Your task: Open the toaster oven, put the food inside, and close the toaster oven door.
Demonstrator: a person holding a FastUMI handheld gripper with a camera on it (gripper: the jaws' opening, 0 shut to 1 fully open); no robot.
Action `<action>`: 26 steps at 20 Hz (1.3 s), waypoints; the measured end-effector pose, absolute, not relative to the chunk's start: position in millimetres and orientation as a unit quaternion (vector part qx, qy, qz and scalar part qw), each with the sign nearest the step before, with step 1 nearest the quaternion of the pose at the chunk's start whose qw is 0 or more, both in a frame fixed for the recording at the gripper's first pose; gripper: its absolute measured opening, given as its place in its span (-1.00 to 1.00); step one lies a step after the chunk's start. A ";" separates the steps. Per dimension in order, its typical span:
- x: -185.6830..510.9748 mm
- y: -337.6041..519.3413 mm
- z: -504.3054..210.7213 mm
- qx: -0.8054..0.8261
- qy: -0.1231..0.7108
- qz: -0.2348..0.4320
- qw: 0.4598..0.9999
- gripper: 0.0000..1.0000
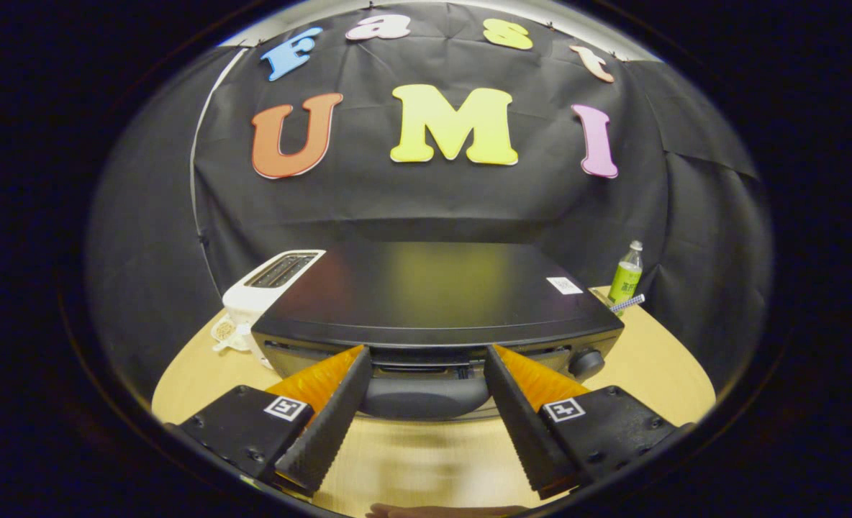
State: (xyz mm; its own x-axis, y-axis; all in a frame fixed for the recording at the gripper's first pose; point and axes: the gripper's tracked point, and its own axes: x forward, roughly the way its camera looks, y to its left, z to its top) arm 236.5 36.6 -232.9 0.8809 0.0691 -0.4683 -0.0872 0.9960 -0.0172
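- The black toaster oven (433,295) is sitting on the round wooden desk (656,374), directly ahead of the gripper (426,363), with its flat top facing the camera and its front edge closest to the fingers.
- The oven's rounded dark door handle (426,396) is lying between the two fingers, along the lower front of the oven; the door is looking closed.
- The fingers (332,410) are standing wide apart, one on each side of the handle, their tips reaching up to the oven's front face; whether the tips are touching the oven is not clear, and they are clamping nothing.
- A round knob (586,363) is showing on the oven's front, just beyond the right finger.
- A small white label (564,285) is lying on the oven's top near its right rear corner.
- A white slot toaster (268,288) is standing just beside the oven on its left, touching or nearly touching it.
- A green-labelled drink bottle (627,275) is standing upright behind the oven's right corner, with a thin striped stick-like object (627,303) lying near its base.
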 end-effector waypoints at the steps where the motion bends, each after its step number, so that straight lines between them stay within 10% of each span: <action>1: 231.2 36.0 -232.6 -0.021 0.242 0.043 0.969 1.00; 26: 104.1 18.3 -360.0 -0.010 0.312 0.061 0.948 1.00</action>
State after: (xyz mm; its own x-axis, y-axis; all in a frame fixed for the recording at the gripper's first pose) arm 104.1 18.3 -360.0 0.7982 0.1093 -0.5924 -0.1215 0.9924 0.0194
